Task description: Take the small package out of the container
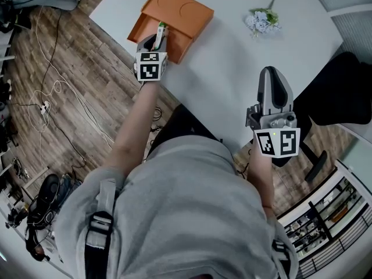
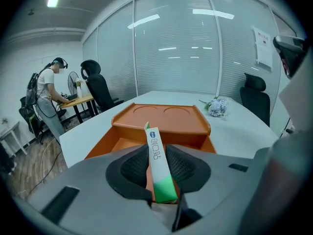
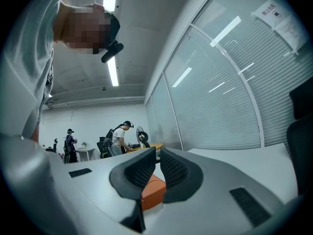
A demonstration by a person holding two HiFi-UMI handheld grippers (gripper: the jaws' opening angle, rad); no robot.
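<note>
A slim white and green small package point(image 2: 159, 164) stands between the pads of my left gripper point(image 2: 157, 153), which is shut on it. In the head view the left gripper point(image 1: 158, 36) hangs over the near, open half of the orange container point(image 1: 174, 10), with the package point(image 1: 161, 27) sticking out ahead of it. The container point(image 2: 161, 114) lies open on the white table, and its lid with two round hollows lies flat behind it. My right gripper point(image 1: 272, 77) hovers over the table's near right edge. Its jaws point(image 3: 156, 163) stand together with nothing between them.
A small bunch of pale flowers point(image 1: 261, 21) lies on the white table point(image 1: 232, 57), right of the container. A black office chair point(image 1: 337, 92) stands at the right edge. Cables point(image 1: 46, 97) run over the wooden floor at left. A person point(image 2: 46, 102) works at a far desk.
</note>
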